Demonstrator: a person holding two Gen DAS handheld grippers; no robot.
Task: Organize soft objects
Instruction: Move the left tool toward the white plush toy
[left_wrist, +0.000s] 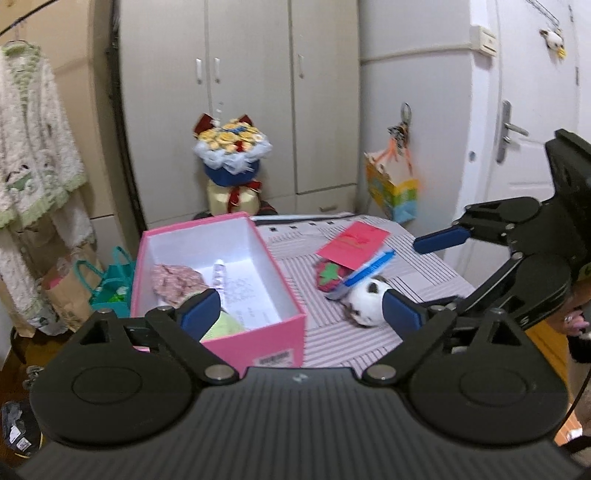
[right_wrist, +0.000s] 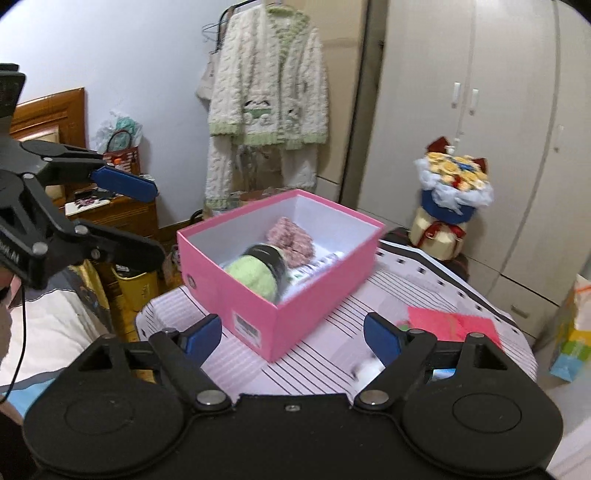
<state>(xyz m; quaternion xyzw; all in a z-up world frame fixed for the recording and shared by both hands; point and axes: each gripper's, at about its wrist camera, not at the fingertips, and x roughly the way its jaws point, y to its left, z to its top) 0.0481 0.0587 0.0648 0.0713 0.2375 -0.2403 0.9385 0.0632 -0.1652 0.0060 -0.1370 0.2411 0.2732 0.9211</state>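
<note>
A: Left gripper (left_wrist: 301, 310) and right gripper (right_wrist: 291, 338)?
B: Both spread wide, nothing between the pads.
A: The soft things?
B: Green plush (right_wrist: 255, 277) and pink cloth (right_wrist: 291, 236) lie inside the pink box (right_wrist: 266, 314); a white plush (left_wrist: 365, 299) and strawberry plush (left_wrist: 332, 275) lie on the striped table (left_wrist: 424, 266) beside it.

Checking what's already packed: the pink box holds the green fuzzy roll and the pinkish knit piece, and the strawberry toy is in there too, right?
Not quite. The pink box holds the green roll and the pinkish knit piece, but the strawberry toy lies outside it on the striped cloth, under the red envelope. The left wrist view shows this.
</note>
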